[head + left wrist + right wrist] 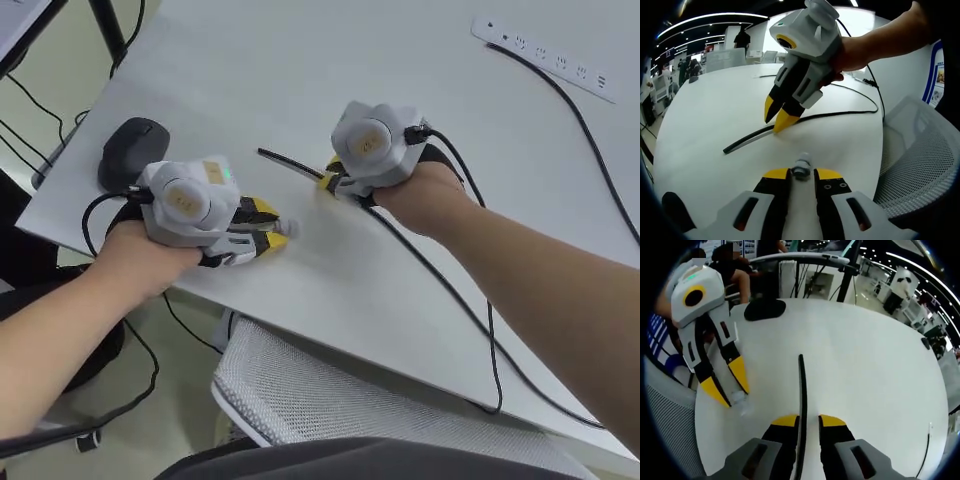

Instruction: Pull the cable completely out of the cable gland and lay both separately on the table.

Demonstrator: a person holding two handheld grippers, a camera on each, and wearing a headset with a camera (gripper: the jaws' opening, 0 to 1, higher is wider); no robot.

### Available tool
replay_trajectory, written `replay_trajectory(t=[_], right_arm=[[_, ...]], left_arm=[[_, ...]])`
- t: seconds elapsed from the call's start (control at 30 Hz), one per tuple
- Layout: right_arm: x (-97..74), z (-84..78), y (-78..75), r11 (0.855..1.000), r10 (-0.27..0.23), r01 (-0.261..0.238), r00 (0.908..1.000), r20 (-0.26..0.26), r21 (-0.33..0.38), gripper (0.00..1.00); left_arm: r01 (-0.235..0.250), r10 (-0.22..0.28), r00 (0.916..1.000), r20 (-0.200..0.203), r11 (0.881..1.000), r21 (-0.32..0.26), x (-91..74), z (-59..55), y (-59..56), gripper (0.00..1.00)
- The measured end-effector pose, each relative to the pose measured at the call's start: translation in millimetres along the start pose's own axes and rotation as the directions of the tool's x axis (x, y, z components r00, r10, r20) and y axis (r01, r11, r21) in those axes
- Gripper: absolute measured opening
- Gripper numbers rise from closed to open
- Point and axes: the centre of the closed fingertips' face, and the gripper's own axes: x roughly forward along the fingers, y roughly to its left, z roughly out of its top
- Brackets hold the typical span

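Left gripper: jaws drawn in, grasping the gland by its body. The pale end of the gland projects forward past the yellow tips. The gripper sits low over the surface, close to the near edge and toward the left corner. Whether the gland touches the surface cannot be determined.

Right gripper: jaws clenched on the cable, which passes between the tips. The tips point down at the surface, close above it. In the head view this gripper stands to the right of the left gripper and farther from the near edge, near it but not touching.

Cable: black, and completely out of the gland. The free end lies flat and straight on the surface ahead of the right gripper, pointing toward the left edge. It is apart from the gland. The rest runs back behind the right gripper, crosses the surface and reaches the near edge at the right.

Mouse: dark, by the left edge, beyond the left gripper.

Power strip: white, at the far right corner, with its own black lead running down the right side.

Chair: grey mesh, below the near edge
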Motion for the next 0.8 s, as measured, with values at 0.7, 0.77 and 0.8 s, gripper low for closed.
replay_trajectory(t=[0.7, 0.77, 0.8], right_arm=[[-82.2, 10.3, -2.9, 0.996, -0.033, 0.021, 0.9894, 0.141, 0.087, 0.38], [-91.5, 8.4, -3.0, 0.994, -0.040, 0.024, 0.9869, 0.157, 0.106, 0.40], [-98.2, 6.2, -2.5, 0.993, -0.045, 0.026, 0.9857, 0.162, 0.114, 0.40]], left_arm=[[-0.034, 0.045, 0.9955, 0.084, 0.992, -0.118, -21.3, 39.7, -5.9, 0.35], [-0.040, 0.051, 0.9947, 0.089, 0.992, -0.120, -24.0, 43.7, -8.3, 0.37], [-0.039, 0.051, 0.9944, 0.093, 0.992, -0.122, -25.6, 46.4, -10.6, 0.38]])
